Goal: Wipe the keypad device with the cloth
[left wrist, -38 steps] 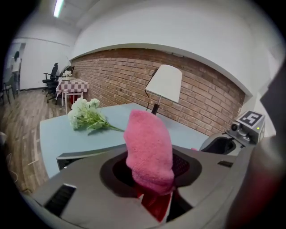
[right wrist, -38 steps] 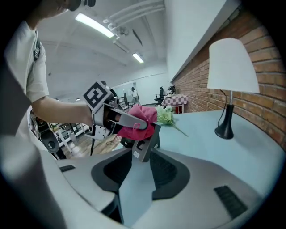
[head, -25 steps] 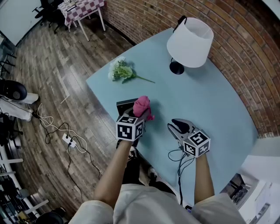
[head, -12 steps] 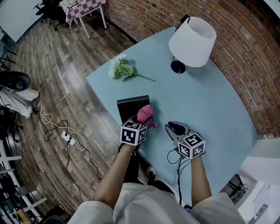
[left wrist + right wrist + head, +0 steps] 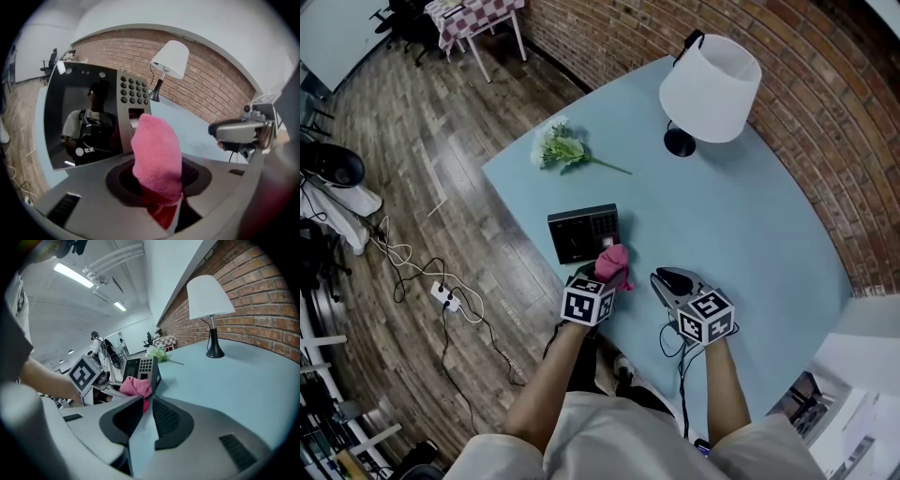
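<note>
The keypad device (image 5: 581, 233) is a dark slab with a glossy screen and a number pad, lying near the table's left edge. In the left gripper view the keypad device (image 5: 91, 115) fills the left side. My left gripper (image 5: 605, 277) is shut on a bunched pink cloth (image 5: 613, 263), which hangs just by the device's near right corner. The cloth (image 5: 157, 157) stands up between the left gripper's (image 5: 158, 180) jaws. My right gripper (image 5: 672, 278) hovers to the right of the cloth. The right gripper (image 5: 148, 399) is open, with a narrow gap and nothing in it.
A white-shaded lamp (image 5: 710, 89) stands at the back of the light blue table (image 5: 759, 216). A bunch of flowers (image 5: 558, 148) lies at the far left corner. A cable (image 5: 680, 349) hangs off the near edge. A power strip (image 5: 443, 298) lies on the wooden floor.
My left gripper has drawn the cloth back toward me, off the keypad device, so its whole face now shows. The right gripper has shifted slightly left.
</note>
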`<state>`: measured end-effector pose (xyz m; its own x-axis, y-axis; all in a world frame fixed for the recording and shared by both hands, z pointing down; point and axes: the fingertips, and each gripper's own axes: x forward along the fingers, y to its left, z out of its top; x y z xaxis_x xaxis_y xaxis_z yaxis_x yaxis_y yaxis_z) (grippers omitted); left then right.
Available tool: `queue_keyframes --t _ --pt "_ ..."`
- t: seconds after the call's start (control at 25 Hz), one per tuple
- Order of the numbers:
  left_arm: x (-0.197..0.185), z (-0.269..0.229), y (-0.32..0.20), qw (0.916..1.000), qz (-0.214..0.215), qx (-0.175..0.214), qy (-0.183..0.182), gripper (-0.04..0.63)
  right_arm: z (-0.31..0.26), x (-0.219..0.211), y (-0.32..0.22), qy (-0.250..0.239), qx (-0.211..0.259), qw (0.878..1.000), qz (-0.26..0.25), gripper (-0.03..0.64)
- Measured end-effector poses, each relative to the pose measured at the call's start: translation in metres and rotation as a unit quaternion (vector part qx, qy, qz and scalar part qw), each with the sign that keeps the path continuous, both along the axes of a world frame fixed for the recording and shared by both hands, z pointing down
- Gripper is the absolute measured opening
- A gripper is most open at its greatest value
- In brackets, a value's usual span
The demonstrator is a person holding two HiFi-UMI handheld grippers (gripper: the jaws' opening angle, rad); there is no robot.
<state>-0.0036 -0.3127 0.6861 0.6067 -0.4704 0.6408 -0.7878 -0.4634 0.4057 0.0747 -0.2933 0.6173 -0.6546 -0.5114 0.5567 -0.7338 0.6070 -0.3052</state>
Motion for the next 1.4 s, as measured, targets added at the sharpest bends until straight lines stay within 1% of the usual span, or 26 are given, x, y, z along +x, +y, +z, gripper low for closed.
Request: queue_keyframes --t 0.08,0.16,0.28,0.36,0.44,0.52,0.6,0.68,0.72,0.8,0.88,1.04,1.24,1.4 --pt "-0.003 0.002 0.007 0.9999 0.002 0.007 -0.015 0.183 -0.002 -0.002 0.003 -0.002 0.0 1.0 0.004 0.084" --pt "-0.005 0.002 0.012 0.9996 0.007 0.012 -0.023 0.183 -0.003 -0.006 0.009 -0.002 0.001 1.0 0.006 0.084" --pt "-0.002 0.006 0.011 0.9986 0.021 0.026 -0.042 0.184 -0.001 -0.006 0.009 -0.007 -0.002 1.0 0.009 0.083" --pt "0.002 0.006 0.009 0.9972 0.03 0.045 -0.052 0.184 0.0 -0.003 0.007 -0.012 -0.003 1.0 0.015 0.083" --pt "0.005 0.005 0.012 0.9939 0.046 0.075 -0.067 0.184 0.0 -0.001 0.01 -0.015 -0.001 1.0 0.027 0.083" --pt "0.007 0.006 0.017 0.9892 0.059 0.102 -0.086 0.184 0.0 0.001 0.013 -0.02 -0.004 0.998 0.052 0.081" --pt "0.006 0.007 0.018 0.9866 0.06 0.115 -0.099 0.184 -0.001 0.006 0.017 -0.035 -0.021 0.994 0.096 0.081" --pt "0.005 0.007 0.019 0.9852 0.059 0.124 -0.103 0.184 -0.004 0.009 0.024 -0.056 -0.041 0.988 0.138 0.081" --pt "0.005 0.006 0.019 0.9839 0.059 0.131 -0.106 0.184 -0.006 0.01 0.029 -0.061 -0.045 0.986 0.148 0.081" --pt "0.005 0.004 0.021 0.9802 0.059 0.15 -0.115 0.184 -0.011 0.009 0.042 -0.056 -0.038 0.987 0.147 0.078" --pt "0.005 0.0 0.025 0.9788 0.052 0.16 -0.117 0.186 -0.015 0.008 0.056 -0.041 -0.028 0.99 0.132 0.049" --pt "0.005 -0.022 0.044 0.9788 0.031 0.175 -0.102 0.186 -0.032 0.014 0.074 -0.02 0.003 0.994 0.112 0.02" --pt "-0.002 -0.062 0.078 0.9817 -0.05 0.171 -0.065 0.186 -0.056 0.027 0.096 0.006 0.048 0.994 0.095 0.014" --pt "-0.007 -0.094 0.116 0.9782 -0.081 0.183 -0.056 0.189 -0.078 0.038 0.124 0.02 0.075 0.993 0.089 0.014"
